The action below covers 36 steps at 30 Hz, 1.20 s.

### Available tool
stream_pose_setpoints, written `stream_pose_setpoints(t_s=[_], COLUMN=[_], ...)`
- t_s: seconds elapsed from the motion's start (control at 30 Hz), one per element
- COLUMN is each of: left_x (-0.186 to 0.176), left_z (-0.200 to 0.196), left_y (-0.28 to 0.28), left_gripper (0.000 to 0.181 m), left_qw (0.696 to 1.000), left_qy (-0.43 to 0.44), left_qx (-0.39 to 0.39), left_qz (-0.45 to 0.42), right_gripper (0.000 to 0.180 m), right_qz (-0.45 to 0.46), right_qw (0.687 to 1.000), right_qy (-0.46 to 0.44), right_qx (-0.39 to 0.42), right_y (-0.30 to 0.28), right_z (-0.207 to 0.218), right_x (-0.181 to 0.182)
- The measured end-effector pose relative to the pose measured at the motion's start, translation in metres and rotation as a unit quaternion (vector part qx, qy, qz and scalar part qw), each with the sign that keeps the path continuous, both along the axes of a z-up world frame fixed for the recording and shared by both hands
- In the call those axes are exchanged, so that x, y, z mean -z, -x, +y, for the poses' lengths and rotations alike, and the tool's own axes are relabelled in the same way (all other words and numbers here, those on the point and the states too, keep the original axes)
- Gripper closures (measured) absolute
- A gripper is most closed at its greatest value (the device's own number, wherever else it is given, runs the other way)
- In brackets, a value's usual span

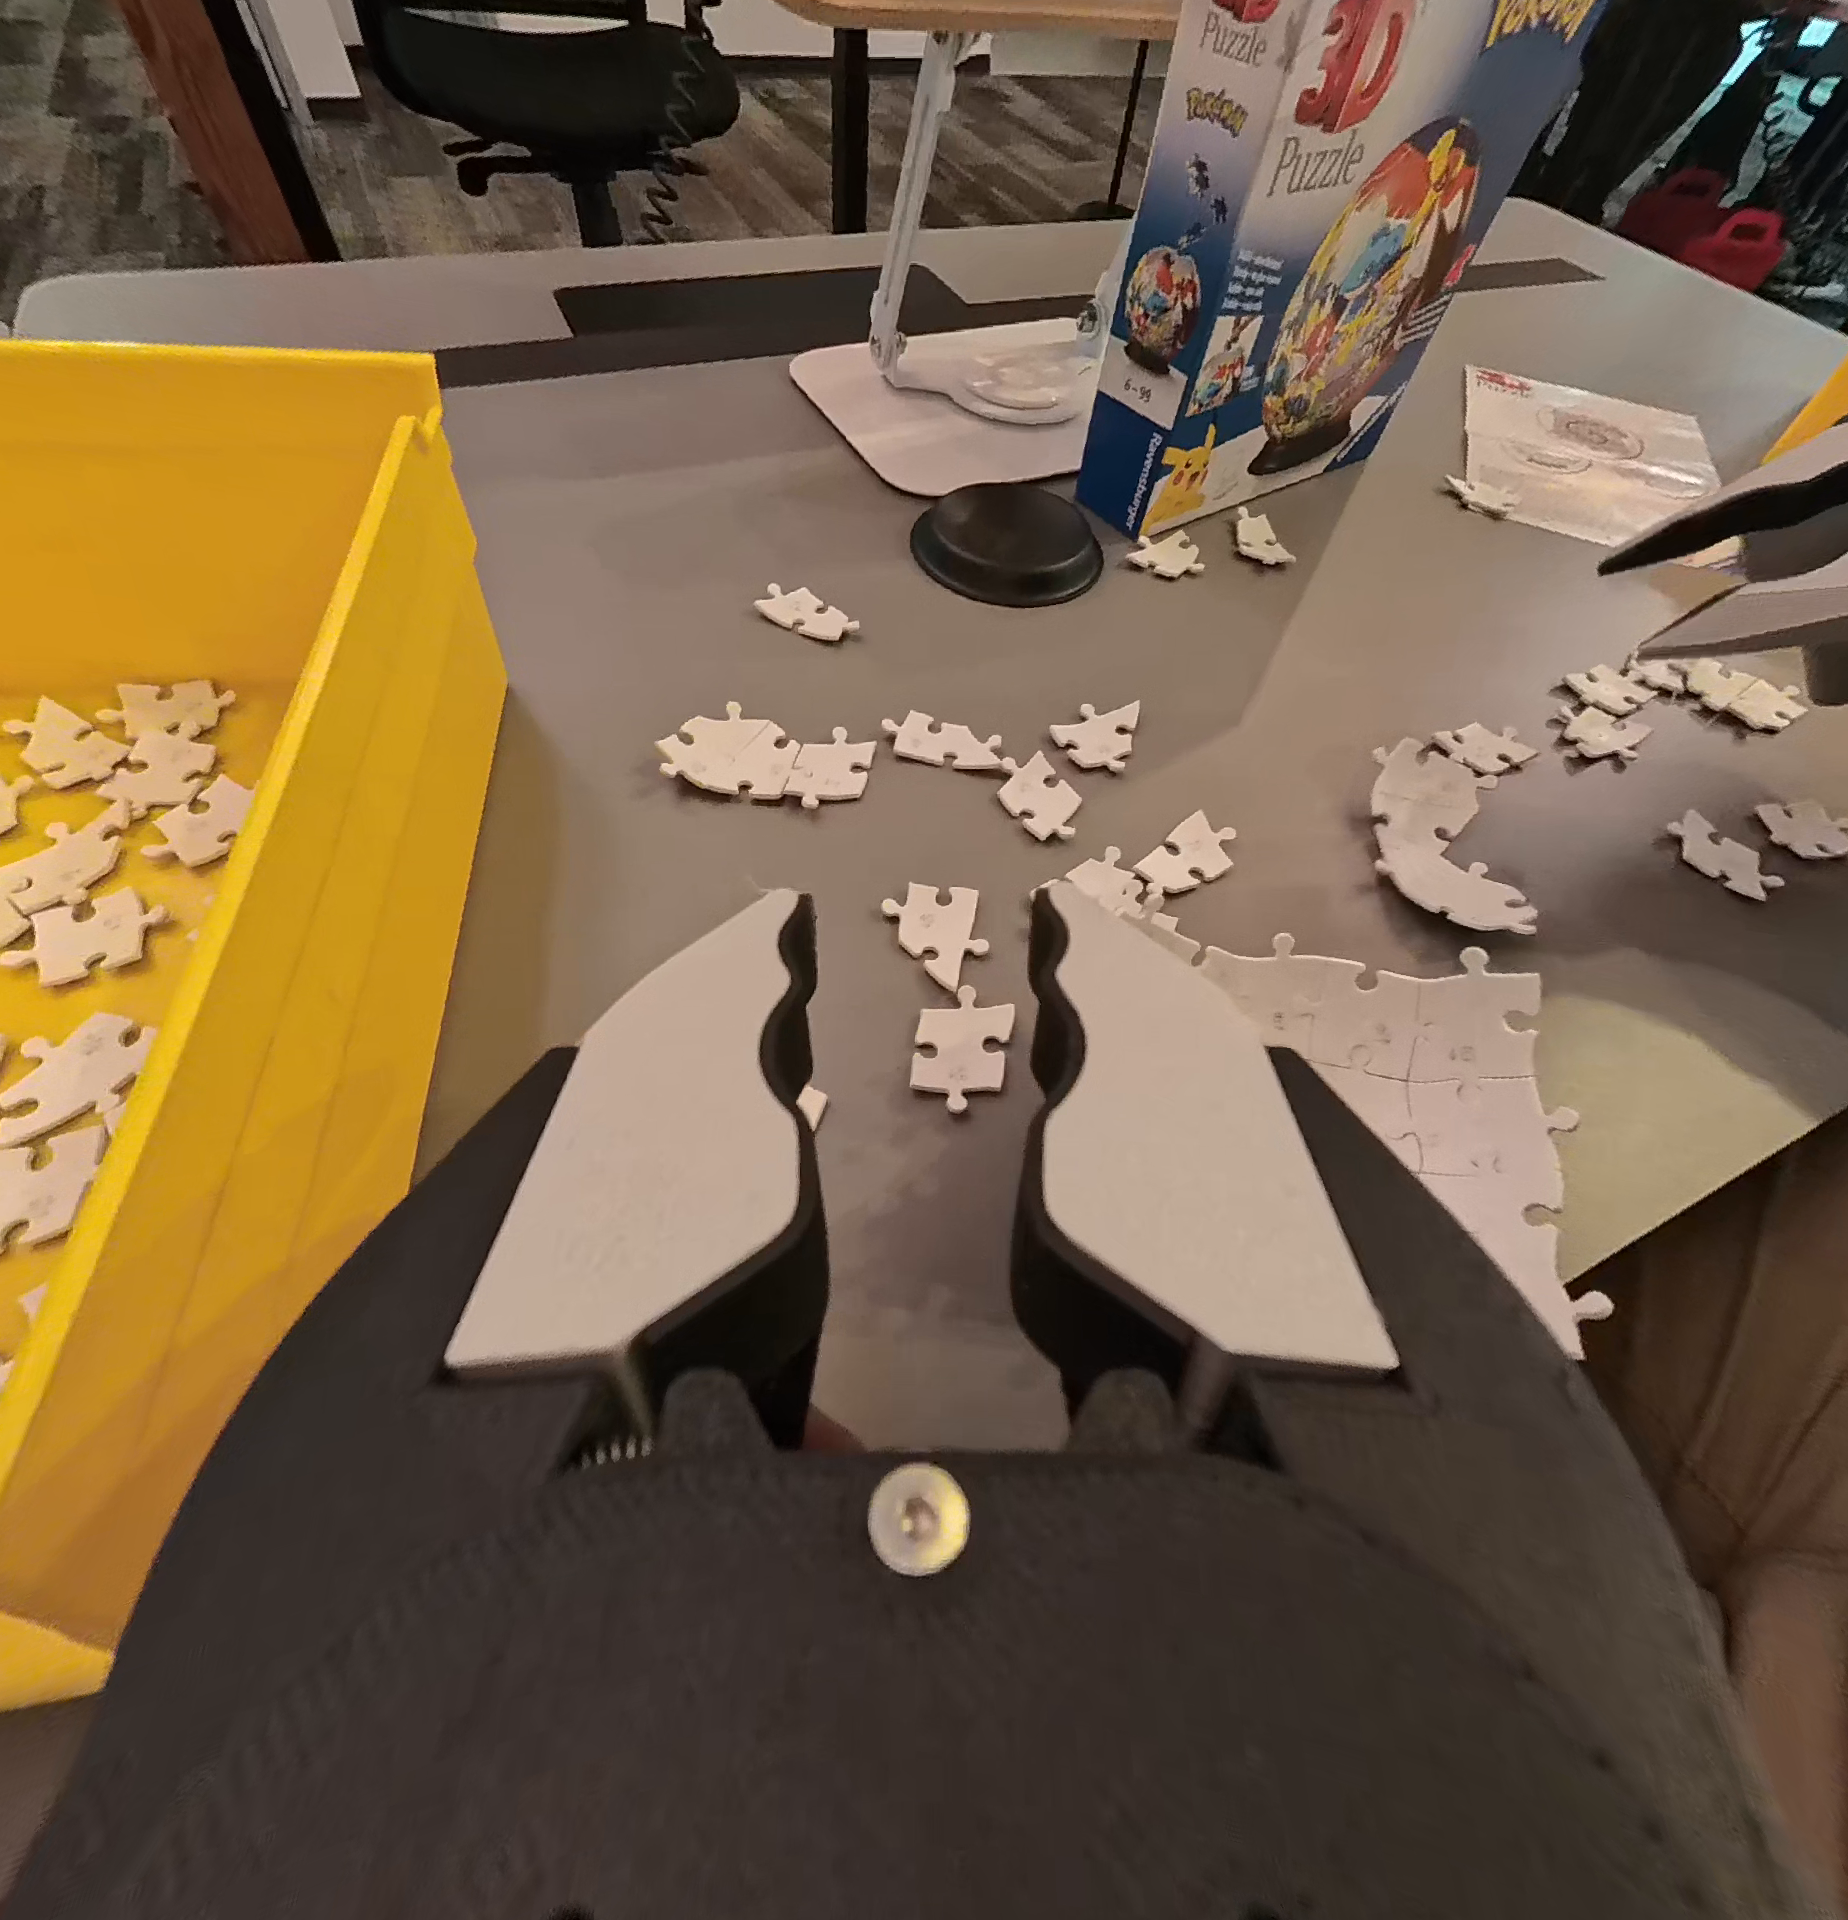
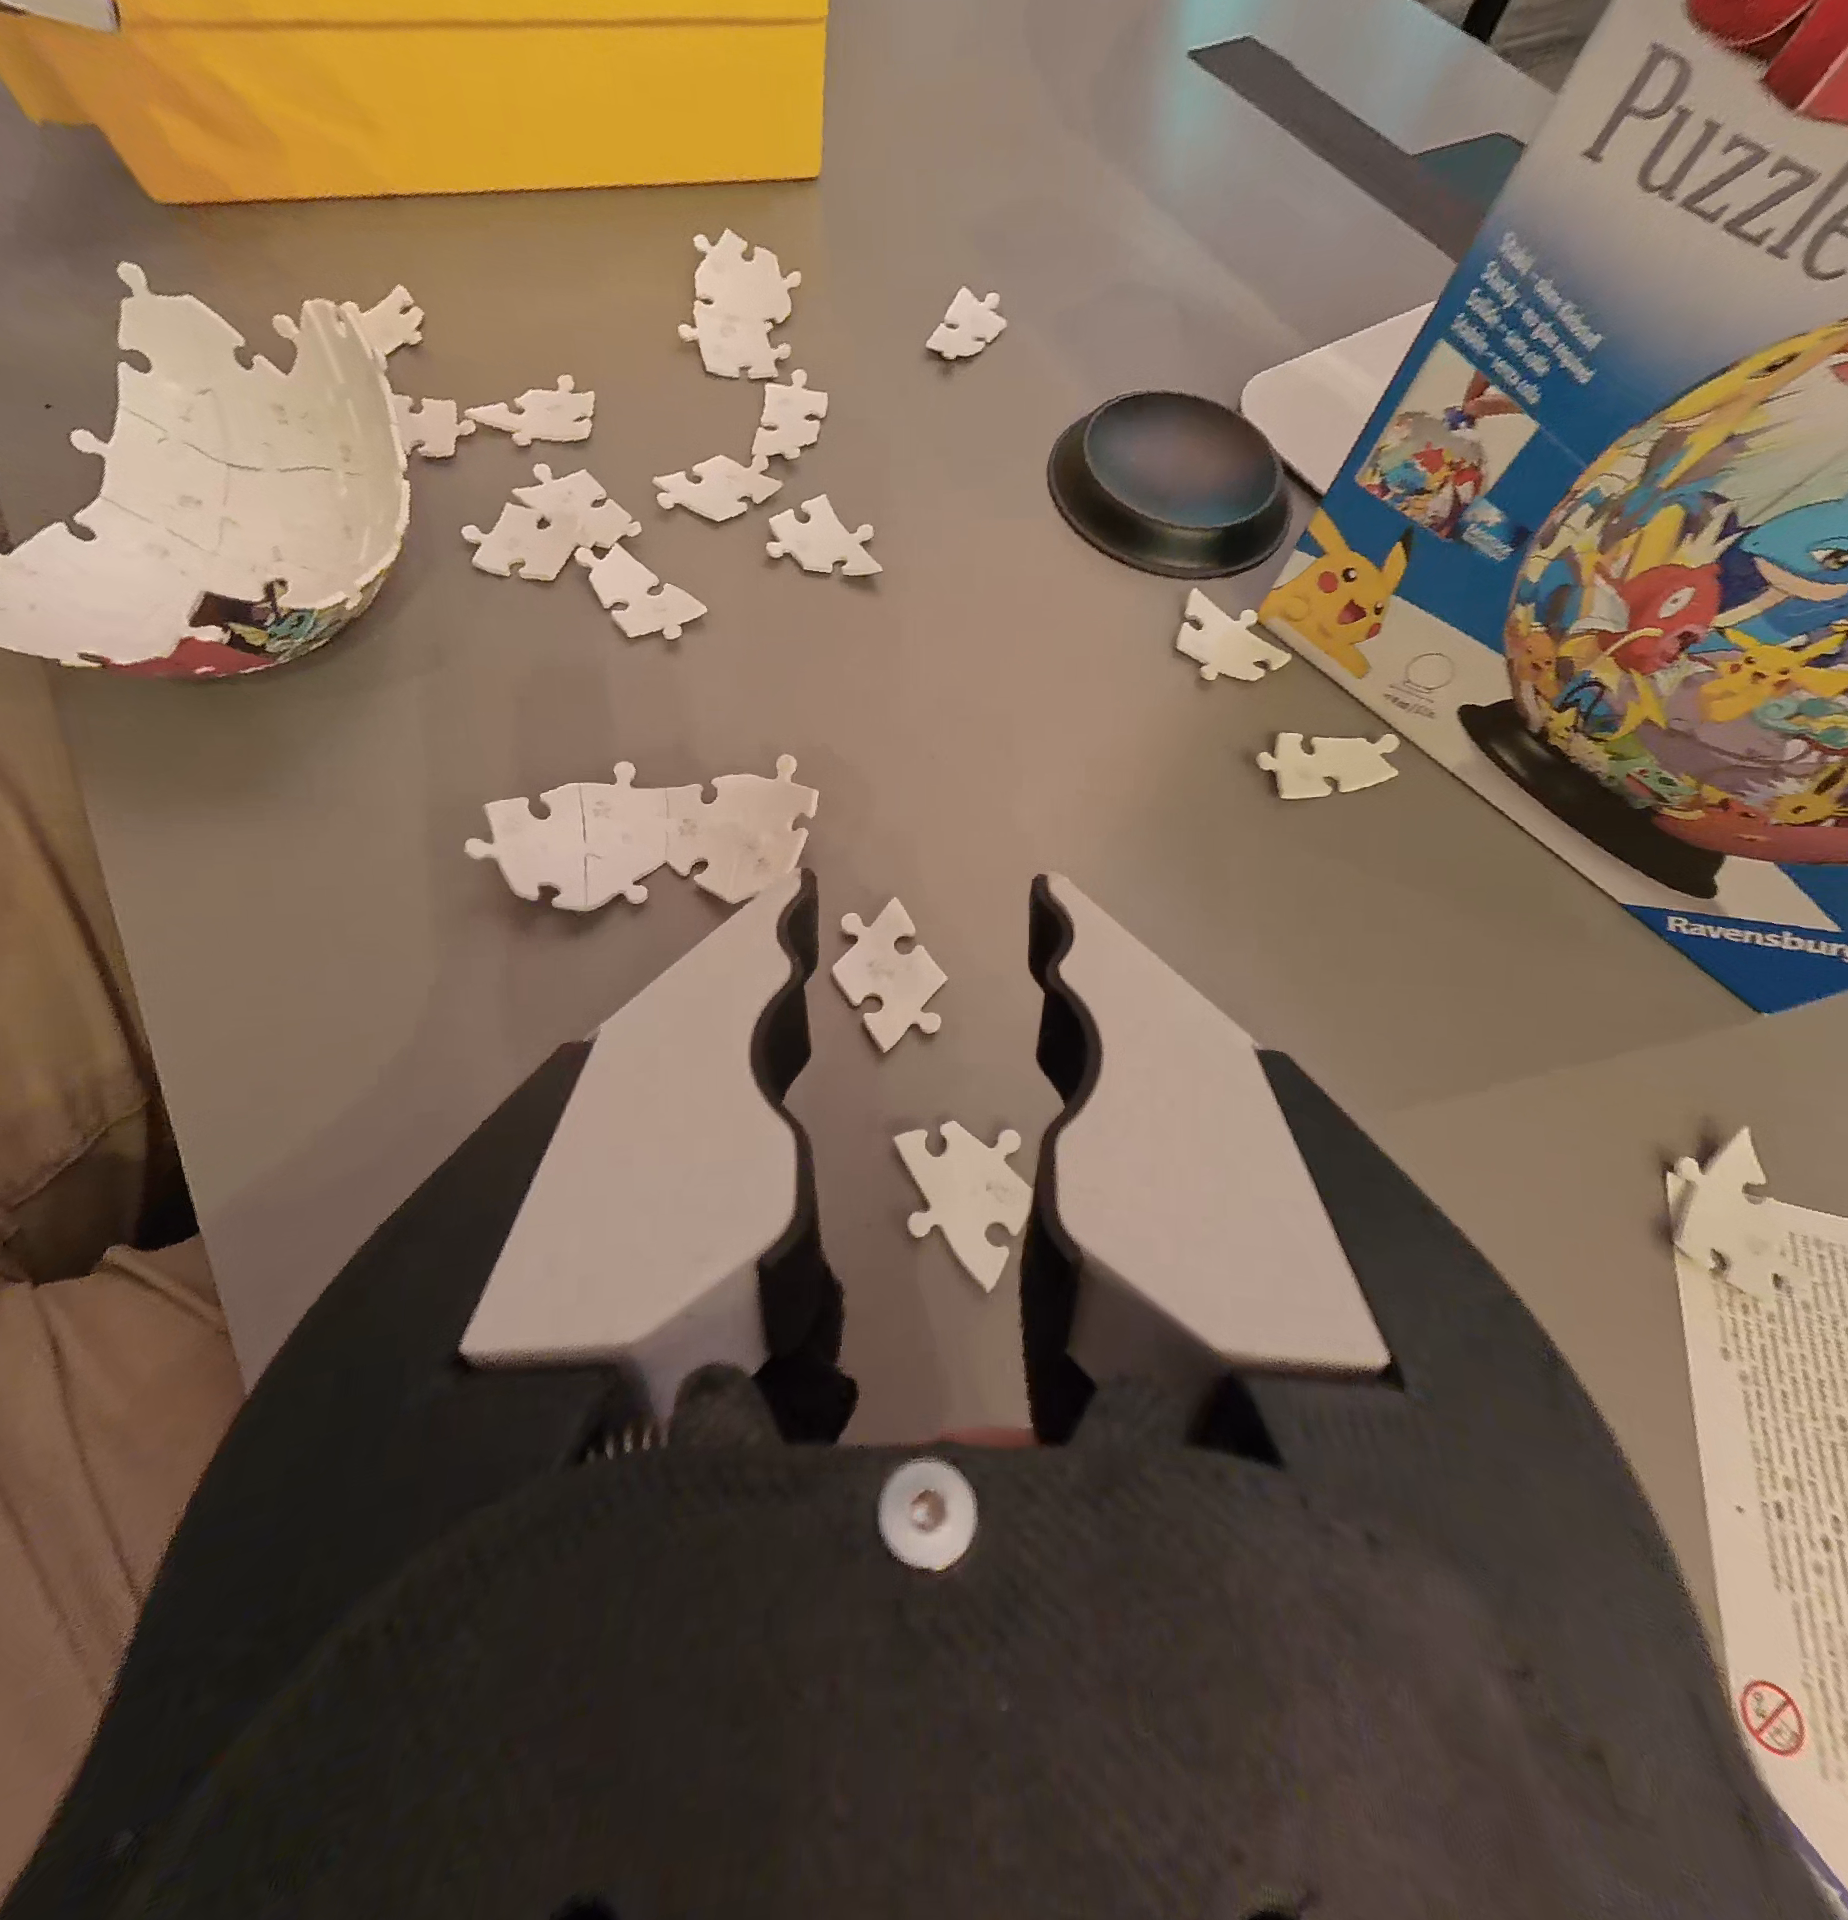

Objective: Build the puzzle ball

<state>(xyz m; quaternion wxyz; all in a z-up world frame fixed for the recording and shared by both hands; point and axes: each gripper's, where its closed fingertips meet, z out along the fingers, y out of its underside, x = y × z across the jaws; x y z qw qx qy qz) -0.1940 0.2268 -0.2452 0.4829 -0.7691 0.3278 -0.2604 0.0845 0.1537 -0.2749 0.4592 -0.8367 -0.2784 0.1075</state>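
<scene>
Both claws empty over the scattered pieces, the puzzle ball barely begun.

My half-built puzzle ball shell (image 2: 203, 499) sits at the near left edge of the grey worktop (image 2: 1003, 675), close enough to the drop that I judge a careless nudge could tip it off or pop its joins. The loose pieces lie flat, white side up, so my fingertips may skid over one instead of lifting it, or shove it into a neighbour. My left claw (image 1: 922, 904) hangs partly open, gripping nothing, with two single pieces (image 1: 959, 1049) seen in its gap below. My right claw (image 2: 922, 894) is likewise partly open and empty, above a lone piece (image 2: 889, 971) beside a joined strip (image 2: 650, 836). More pieces wait in the yellow bin (image 1: 276, 935); the black stand (image 2: 1169, 494) stands bare by the puzzle box (image 2: 1626, 520).
</scene>
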Motion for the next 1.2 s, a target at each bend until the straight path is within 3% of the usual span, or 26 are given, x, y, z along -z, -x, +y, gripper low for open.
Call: stream_pose_setpoints(t_s=[0.47,0.8,1.2], left_x=[0.002,0.003,0.003], left_z=[0.004,0.011,0.016], left_y=[0.006,-0.007,-0.037], left_gripper=[0.141,0.141,0.141], left_qw=[1.0,1.0,1.0], left_qy=[0.015,0.015,0.007], left_qx=[-0.006,-0.003,0.024], left_qz=[-0.015,-0.016,-0.005], right_gripper=[0.138,0.146,0.151], right_qz=[-0.033,-0.03,-0.068], right_qw=[0.998,0.995,0.982], right_qy=[0.005,0.075,0.173], right_qx=[0.062,0.056,-0.019], right_y=[-0.039,-0.069,-0.06], right_z=[0.003,-0.049,-0.111], right_x=[0.002,0.014,0.052])
